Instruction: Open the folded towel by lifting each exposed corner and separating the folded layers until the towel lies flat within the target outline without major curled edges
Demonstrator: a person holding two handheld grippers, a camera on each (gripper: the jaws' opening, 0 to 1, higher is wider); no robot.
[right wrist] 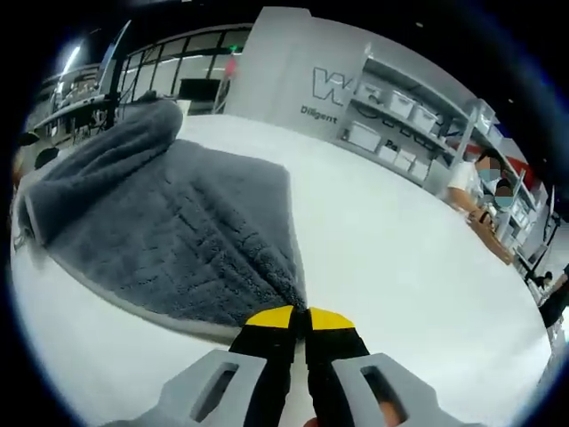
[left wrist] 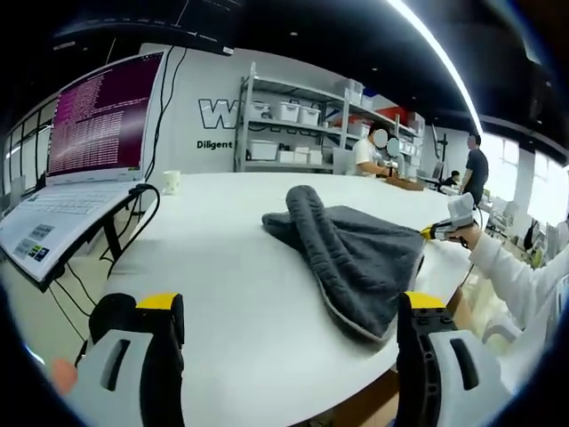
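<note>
A white table [left wrist: 240,294] carries a grey towel [left wrist: 356,253], folded and humped, lying near its far edge, with a laptop [left wrist: 84,169] raised at the left. The right gripper [right wrist: 299,320] pinches the towel's corner, jaws together; the left gripper [left wrist: 289,311] hangs wide apart, holding nothing.

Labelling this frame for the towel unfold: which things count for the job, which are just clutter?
Job:
- grey towel, still folded, one edge humped up
- right gripper, shut at the towel's corner
- left gripper, open, short of the towel
- white table

Clutter:
- laptop on a stand, with its cables
- white cup
- shelving with bins
</note>
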